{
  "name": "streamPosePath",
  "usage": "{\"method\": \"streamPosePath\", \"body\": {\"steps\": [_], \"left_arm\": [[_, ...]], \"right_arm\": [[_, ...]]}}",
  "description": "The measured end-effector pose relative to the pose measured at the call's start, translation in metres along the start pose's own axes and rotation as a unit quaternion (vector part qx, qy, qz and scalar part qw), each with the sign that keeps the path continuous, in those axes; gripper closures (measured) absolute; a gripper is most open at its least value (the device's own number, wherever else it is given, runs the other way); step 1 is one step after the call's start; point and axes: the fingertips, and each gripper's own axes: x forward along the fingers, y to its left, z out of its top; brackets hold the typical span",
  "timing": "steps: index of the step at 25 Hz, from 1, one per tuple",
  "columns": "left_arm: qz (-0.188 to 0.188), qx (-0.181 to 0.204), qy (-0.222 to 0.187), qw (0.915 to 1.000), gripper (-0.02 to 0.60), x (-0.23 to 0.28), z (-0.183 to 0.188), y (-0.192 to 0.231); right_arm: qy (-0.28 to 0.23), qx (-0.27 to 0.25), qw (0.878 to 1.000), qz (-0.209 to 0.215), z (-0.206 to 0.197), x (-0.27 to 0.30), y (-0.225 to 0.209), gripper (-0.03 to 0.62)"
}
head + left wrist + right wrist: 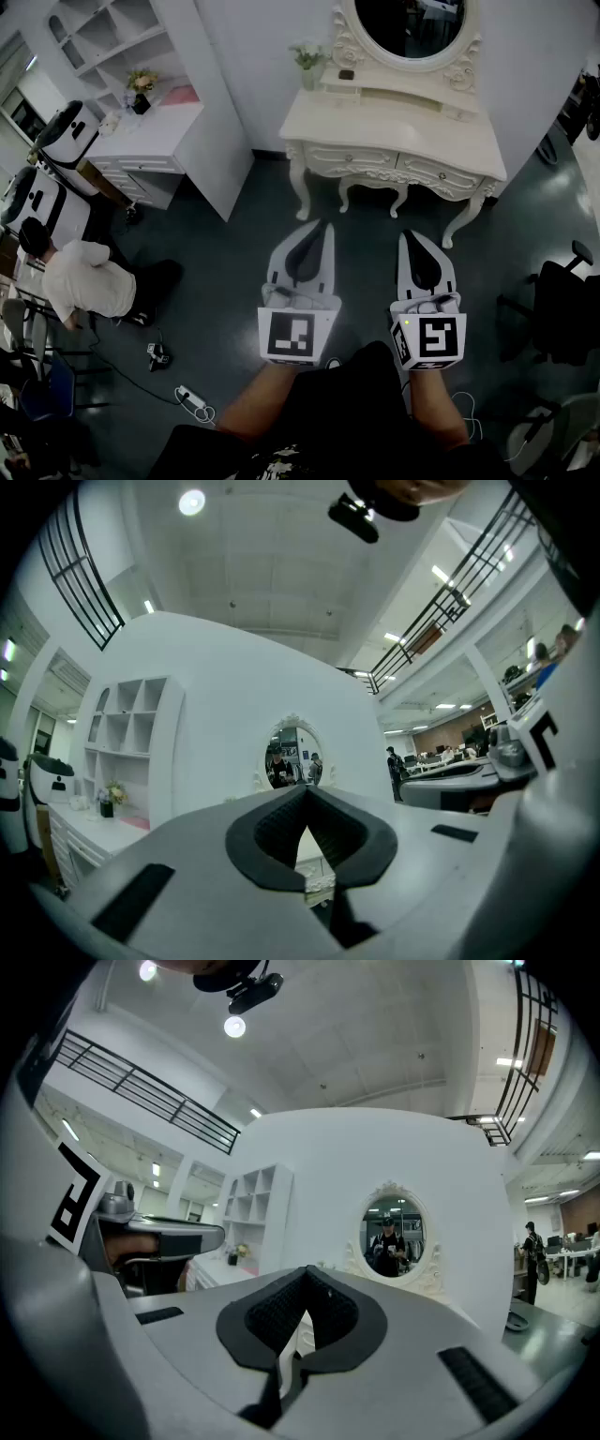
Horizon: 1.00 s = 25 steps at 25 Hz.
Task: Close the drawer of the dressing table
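The cream dressing table (394, 127) with its oval mirror (410, 28) stands against the far wall, across a stretch of dark floor. Two carved drawer fronts (352, 157) run under its top, and from here I cannot tell whether either stands out. My left gripper (324, 225) and right gripper (410, 236) are held side by side, pointing at the table and well short of it. Both are shut with nothing in them. The left gripper (305, 789) shows the mirror (292, 757) beyond its tip. The right gripper (305, 1269) sees the mirror (394, 1237) to its right.
A white shelf and cabinet unit (150, 131) stands at the left. A person (84, 277) crouches on the floor beside it. A black office chair (562, 309) is at the right. A power strip (192, 401) and cables lie on the floor. A small plant (307, 58) sits on the tabletop.
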Motion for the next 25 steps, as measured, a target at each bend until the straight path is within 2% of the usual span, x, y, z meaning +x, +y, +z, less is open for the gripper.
{"method": "streamPosePath", "body": {"steps": [10,16,25], "left_arm": [[0.009,0.006,-0.002,0.9999,0.580,-0.008,0.002,0.005],[0.023,0.000,0.002,0.9997,0.580,-0.010,0.002,0.007],[0.040,-0.011,0.024,0.9989,0.580,-0.006,-0.001,-0.020]], "right_arm": [[-0.017,0.015,1.000,0.013,0.003,0.003,0.008,0.597],[-0.002,0.012,1.000,0.019,0.000,0.004,0.008,0.597],[0.020,0.015,0.999,0.038,-0.008,-0.006,-0.016,0.597]]}}
